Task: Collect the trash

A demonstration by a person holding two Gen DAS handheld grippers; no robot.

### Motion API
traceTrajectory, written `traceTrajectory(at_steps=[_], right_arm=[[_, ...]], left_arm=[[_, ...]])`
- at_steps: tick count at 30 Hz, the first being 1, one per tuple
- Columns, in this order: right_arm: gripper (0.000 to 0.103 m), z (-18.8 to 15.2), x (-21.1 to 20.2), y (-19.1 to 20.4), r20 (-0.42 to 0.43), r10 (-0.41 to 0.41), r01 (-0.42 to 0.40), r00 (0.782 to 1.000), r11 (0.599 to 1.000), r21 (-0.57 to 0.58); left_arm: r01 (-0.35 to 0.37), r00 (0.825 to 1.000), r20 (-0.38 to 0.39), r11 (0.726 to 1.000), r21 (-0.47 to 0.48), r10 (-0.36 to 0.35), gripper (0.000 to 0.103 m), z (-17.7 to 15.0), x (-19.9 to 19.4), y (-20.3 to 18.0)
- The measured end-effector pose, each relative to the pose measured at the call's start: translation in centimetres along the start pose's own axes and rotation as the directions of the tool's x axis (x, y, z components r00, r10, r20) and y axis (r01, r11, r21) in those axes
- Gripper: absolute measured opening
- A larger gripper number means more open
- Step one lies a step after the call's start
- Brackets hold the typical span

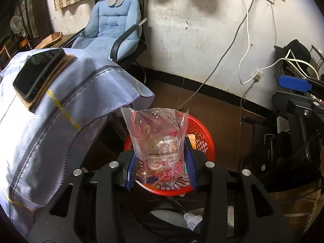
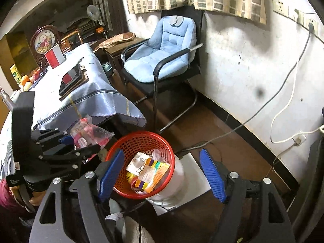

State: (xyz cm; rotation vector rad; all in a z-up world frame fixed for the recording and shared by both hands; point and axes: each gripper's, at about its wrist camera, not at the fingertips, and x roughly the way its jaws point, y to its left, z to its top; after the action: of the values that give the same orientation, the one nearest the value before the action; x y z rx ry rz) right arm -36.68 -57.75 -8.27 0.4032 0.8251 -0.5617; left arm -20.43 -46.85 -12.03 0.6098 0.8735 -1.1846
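My left gripper (image 1: 160, 162) is shut on a clear plastic wrapper (image 1: 158, 133) with red print, held upright over the near side of a red mesh basket (image 1: 202, 133). The right wrist view shows that same left gripper (image 2: 81, 141) and wrapper (image 2: 89, 133) just left of the basket (image 2: 139, 134), which holds several cartons and papers (image 2: 147, 174). My right gripper (image 2: 162, 172) hangs above the basket, open, with nothing between its blue pads. One of its pads (image 1: 293, 83) shows at the right edge of the left wrist view.
A table under a blue-grey cloth (image 2: 89, 93) stands left of the basket, with a dark tablet (image 2: 70, 81) on it. A chair with a blue cushion (image 2: 162, 60) stands behind. Cables (image 2: 283, 105) trail along the wall. The basket rests on a white tub (image 2: 176, 182).
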Motion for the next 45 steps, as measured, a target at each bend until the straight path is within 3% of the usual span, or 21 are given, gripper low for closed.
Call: traceTrajectory(at_steps=[6, 14, 23, 30, 33, 37, 41, 45], right_arm=[[0.079, -1.2, 1.0, -0.5, 0.016, 0.021, -0.021, 1.0, 1.0, -0.007], [0.08, -2.1, 3.7, -2.4, -0.037, 0.053, -0.051, 0.998, 0.998, 0.046], [0.08, -2.6, 5.5, -2.8, -0.077, 0.043, -0.039, 0.996, 0.998, 0.044], [0.08, -2.7, 6.3, -3.2, -0.101, 0.053, -0.047, 0.993, 0.997, 0.06], [0.08, -2.7, 6.5, -3.2, -0.106, 0.058, -0.051, 0.993, 0.997, 0.061], [0.08, -2.8, 6.4, -2.9, -0.108, 0.063, -0.057, 0.992, 0.997, 0.055], [0.08, -2.7, 6.3, -2.5, -0.105, 0.065, -0.061, 0.992, 0.997, 0.038], [0.08, -2.7, 6.3, -2.5, -0.106, 0.07, -0.066, 0.992, 0.997, 0.036]], left_arm=[[-0.017, 0.998, -0.054, 1.0, 0.016, 0.018, 0.042, 0.3, 2.6, -1.2], [-0.021, 0.991, -0.132, 0.999, 0.044, 0.027, 0.042, -0.2, 7.1, -2.4], [-0.025, 0.979, -0.2, 1.0, 0.005, 0.026, 0.044, -0.1, 11.9, -0.8], [-0.033, 0.96, -0.279, 0.999, -0.002, 0.031, 0.046, -0.8, 15.9, -0.7], [-0.04, 0.95, -0.311, 0.999, -0.008, 0.036, 0.051, -1.5, 16.9, -0.4], [-0.06, 0.943, -0.329, 0.998, -0.033, 0.045, 0.075, -1.9, 17.2, 0.1], [-0.087, 0.949, -0.305, 0.996, -0.03, 0.074, 0.09, -2.1, 16.2, 0.1], [-0.109, 0.955, -0.28, 0.994, -0.026, 0.098, 0.094, -2.1, 15.1, 0.0]])
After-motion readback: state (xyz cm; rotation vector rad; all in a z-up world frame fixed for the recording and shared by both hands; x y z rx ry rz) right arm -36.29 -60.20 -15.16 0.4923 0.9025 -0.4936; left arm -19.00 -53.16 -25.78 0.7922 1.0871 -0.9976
